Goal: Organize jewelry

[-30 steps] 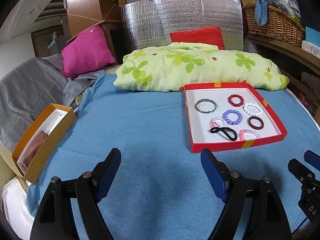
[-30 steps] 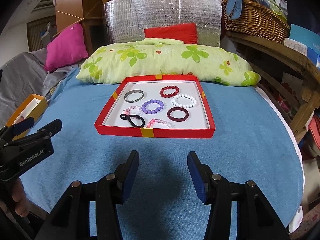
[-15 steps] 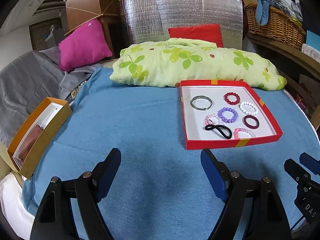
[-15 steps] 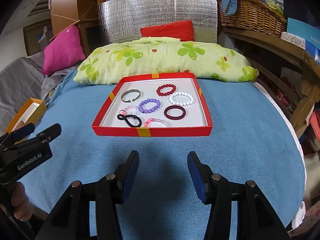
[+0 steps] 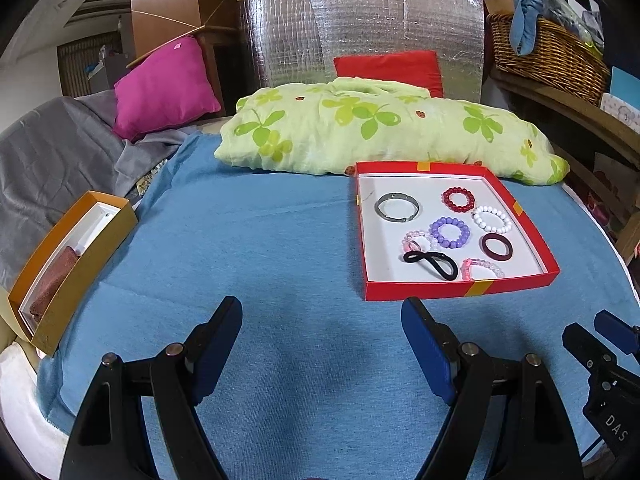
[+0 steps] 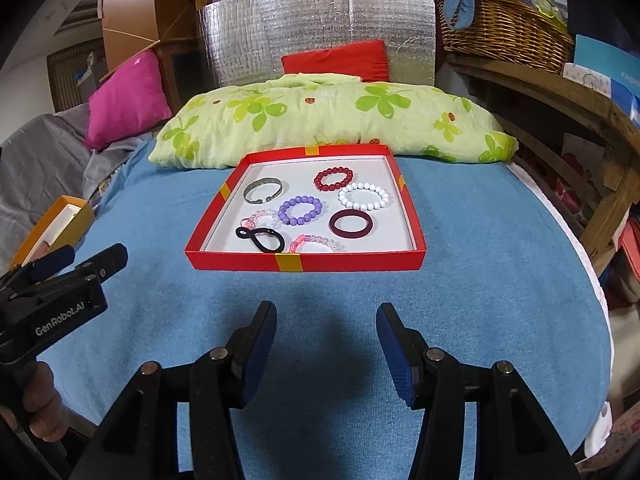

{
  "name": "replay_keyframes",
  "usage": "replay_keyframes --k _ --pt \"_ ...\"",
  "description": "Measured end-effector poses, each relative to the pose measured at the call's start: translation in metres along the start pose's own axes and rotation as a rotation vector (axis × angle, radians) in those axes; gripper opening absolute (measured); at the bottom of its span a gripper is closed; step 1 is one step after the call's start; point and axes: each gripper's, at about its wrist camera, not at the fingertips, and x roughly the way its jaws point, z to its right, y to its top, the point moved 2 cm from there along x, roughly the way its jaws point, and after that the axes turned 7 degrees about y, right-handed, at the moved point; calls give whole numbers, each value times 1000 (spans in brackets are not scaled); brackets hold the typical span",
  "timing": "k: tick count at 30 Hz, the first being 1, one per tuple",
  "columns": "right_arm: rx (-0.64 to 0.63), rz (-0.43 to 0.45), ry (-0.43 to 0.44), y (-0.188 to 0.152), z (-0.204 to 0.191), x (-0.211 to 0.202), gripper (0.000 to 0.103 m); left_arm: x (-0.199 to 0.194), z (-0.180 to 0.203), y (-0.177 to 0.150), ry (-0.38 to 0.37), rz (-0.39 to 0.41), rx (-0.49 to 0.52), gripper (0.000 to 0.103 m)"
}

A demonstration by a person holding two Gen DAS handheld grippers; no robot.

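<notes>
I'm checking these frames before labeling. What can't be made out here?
- Orange box contents: left wrist view, near wall hides most; right wrist view, left hand-held gripper covers it.
- Pink bead bracelet: right wrist view, red tray front wall cuts its near edge.
- Basket contents: too jumbled to identify.

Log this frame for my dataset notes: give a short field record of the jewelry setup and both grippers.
surface: blue cloth
tray: red tray, white inside, in front of the green pillow
tray contents: seven loose pieces, among them metal bangle, purple bead bracelet, black hair tie
second container: orange box, at the cloth's left edge
left hand-held gripper: open, empty
right hand-held gripper: open, empty
</notes>
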Motion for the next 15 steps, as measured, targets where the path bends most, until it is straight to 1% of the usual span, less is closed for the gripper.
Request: replay_keyframes --k 15 --pt "-5 2 -2 0 0 -1 56 0 -2 -1 10 7 -3 82"
